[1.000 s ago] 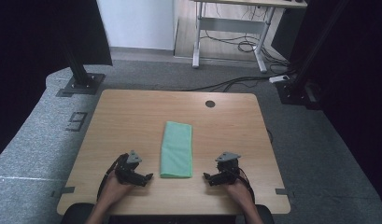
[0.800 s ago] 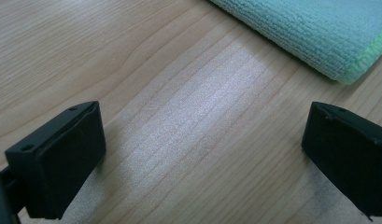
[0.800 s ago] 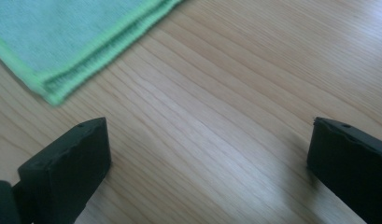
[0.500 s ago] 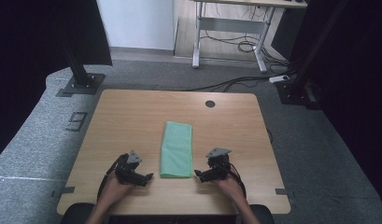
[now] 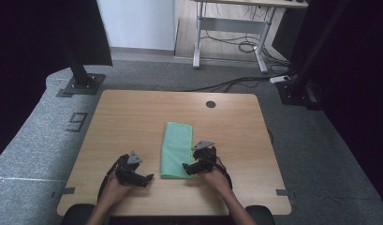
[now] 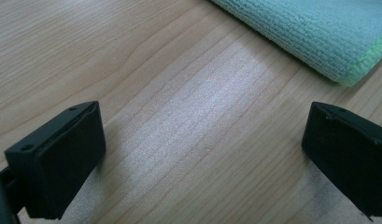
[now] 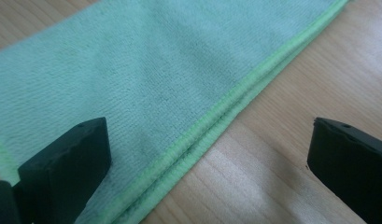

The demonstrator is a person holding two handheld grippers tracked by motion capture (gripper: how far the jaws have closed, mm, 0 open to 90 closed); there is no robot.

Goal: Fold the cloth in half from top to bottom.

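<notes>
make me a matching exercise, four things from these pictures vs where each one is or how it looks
Things:
1. left gripper
2. right gripper
3. cloth
4. round hole

Places or states:
A. folded, green, mid-table
B. open over bare wood, left of the cloth
C. in the tabletop near the far edge
D. open, at the cloth's near right edge

Pairs: 1-B, 2-D, 3-A, 4-C

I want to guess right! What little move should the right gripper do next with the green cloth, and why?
Probably lower a bit and shut on the hem. The right gripper is open, its jaws straddling the layered edge of the green cloth, which lies folded flat on the table. The left gripper is open over bare wood.
</notes>
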